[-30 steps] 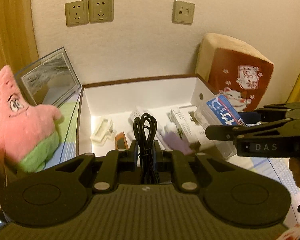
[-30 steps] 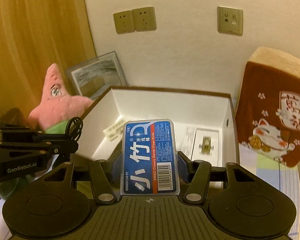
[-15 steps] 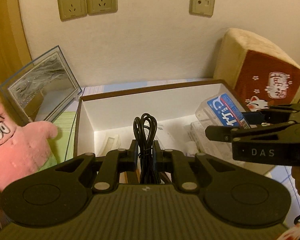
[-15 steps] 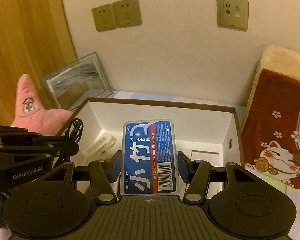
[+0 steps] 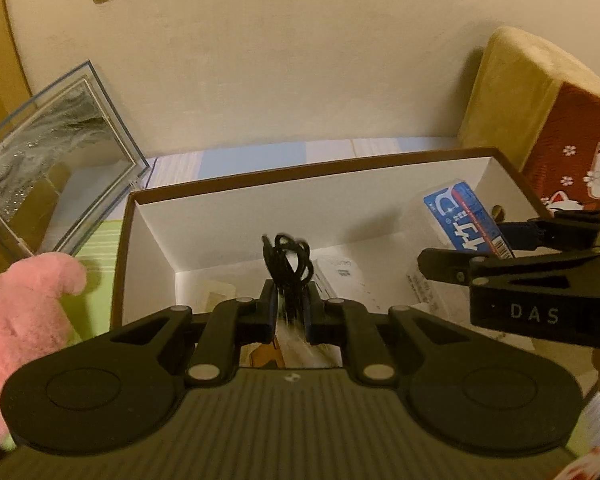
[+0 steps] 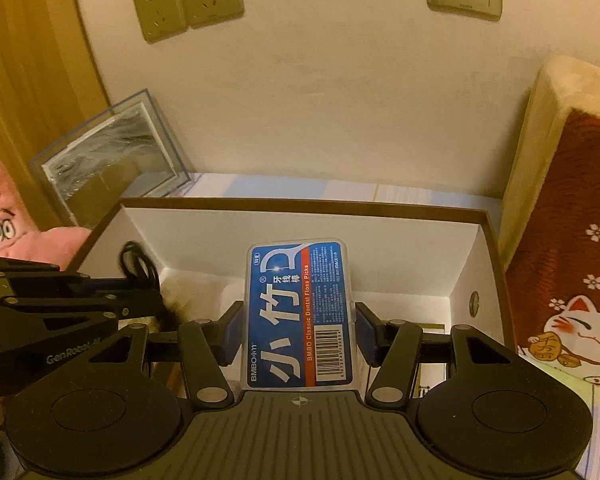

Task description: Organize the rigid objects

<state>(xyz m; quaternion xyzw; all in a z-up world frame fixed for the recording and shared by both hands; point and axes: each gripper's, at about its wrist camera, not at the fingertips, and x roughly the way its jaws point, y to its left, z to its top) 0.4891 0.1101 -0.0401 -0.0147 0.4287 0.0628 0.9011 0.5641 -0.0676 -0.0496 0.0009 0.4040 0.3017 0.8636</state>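
The left gripper (image 5: 289, 312) pinches a coiled black cable (image 5: 287, 264) above an open white box (image 5: 236, 216). At right, the right gripper (image 5: 476, 256) grips a blue floss-pick case (image 5: 466, 220) over the box's right end. A pink plush toy (image 5: 20, 312) sits near left, a clear picture frame (image 5: 56, 156) behind it, a red cushion (image 5: 560, 120) far right.

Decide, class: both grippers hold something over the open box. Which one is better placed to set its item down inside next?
Probably the right gripper. Its floss box sits over the box where little shows beneath. The left gripper holds a cable above packets crowding the floor.
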